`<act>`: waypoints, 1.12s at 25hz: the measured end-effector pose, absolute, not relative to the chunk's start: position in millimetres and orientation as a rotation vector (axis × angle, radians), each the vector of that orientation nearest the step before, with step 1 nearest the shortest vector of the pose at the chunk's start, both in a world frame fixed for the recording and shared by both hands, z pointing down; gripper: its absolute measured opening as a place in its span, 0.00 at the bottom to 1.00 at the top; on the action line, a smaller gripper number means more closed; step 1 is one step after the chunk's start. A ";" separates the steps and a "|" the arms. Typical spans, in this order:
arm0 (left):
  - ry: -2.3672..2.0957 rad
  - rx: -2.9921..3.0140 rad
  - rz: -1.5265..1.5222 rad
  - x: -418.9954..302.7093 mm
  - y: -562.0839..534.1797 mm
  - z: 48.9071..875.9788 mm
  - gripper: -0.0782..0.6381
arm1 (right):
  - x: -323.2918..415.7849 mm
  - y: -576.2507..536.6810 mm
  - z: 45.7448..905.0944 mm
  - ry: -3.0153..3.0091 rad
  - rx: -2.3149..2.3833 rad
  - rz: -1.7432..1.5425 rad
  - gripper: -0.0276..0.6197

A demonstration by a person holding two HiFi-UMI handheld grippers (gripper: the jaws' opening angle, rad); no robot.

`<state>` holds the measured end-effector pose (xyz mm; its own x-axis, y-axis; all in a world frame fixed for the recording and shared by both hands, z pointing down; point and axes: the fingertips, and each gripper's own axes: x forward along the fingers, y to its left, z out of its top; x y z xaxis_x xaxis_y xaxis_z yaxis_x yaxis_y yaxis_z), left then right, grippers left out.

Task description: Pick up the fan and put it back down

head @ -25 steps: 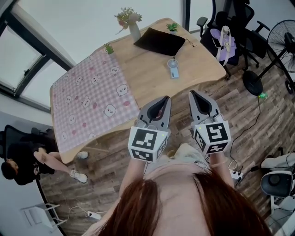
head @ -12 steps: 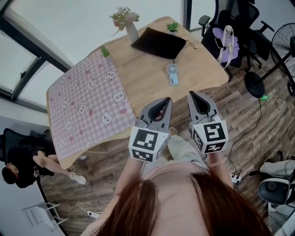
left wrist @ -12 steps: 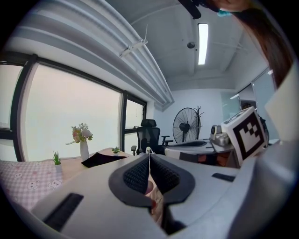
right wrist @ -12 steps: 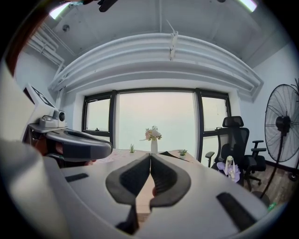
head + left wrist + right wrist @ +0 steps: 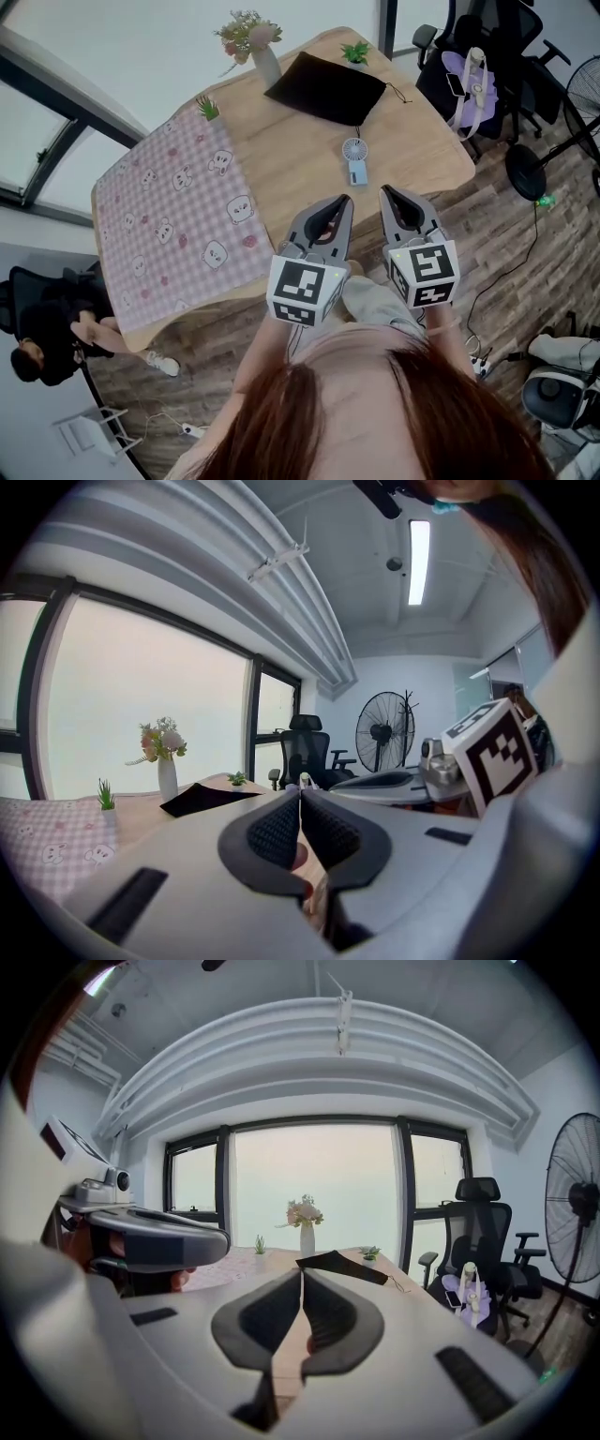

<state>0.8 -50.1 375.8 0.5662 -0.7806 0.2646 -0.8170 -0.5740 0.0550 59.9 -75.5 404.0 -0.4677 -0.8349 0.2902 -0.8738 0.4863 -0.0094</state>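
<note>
A small pale-blue handheld fan (image 5: 354, 160) lies flat on the wooden table (image 5: 300, 155), near its front edge. Both grippers hang side by side in front of that edge, short of the fan. The left gripper (image 5: 343, 202) sits left of and nearer than the fan, its jaws shut with nothing between them; the left gripper view (image 5: 300, 791) shows the tips together. The right gripper (image 5: 386, 192) is just right of it, jaws also shut and empty, as in the right gripper view (image 5: 302, 1272). The fan is hidden behind the jaws in both gripper views.
On the table are a pink checked cloth (image 5: 173, 225), a black pouch (image 5: 326, 89), a white vase of flowers (image 5: 262, 58) and two small potted plants (image 5: 356, 52). Office chairs (image 5: 487, 75) and a standing fan (image 5: 562, 131) stand to the right. A person (image 5: 47, 333) sits at lower left.
Both grippers have moved forward toward the table's front edge, and the table and fan now sit closer to them in the head view. The jaws stayed shut.
</note>
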 end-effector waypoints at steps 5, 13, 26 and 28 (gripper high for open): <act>-1.366 2.592 0.320 0.6 -76.3 386.5 0.13 | 56.1 -100.4 421.6 -2.476 1.406 0.274 0.08; -1.419 2.525 0.307 -2.3 -109.4 402.4 0.13 | 52.0 -133.5 451.6 -2.453 1.304 0.328 0.12; -1.414 2.466 0.322 -13.1 -128.3 435.1 0.13 | 37.9 -158.5 502.0 -2.376 1.242 0.371 0.22; -1.402 2.463 0.323 -14.5 -131.5 438.1 0.13 | 37.5 -163.2 510.2 -2.352 1.252 0.379 0.23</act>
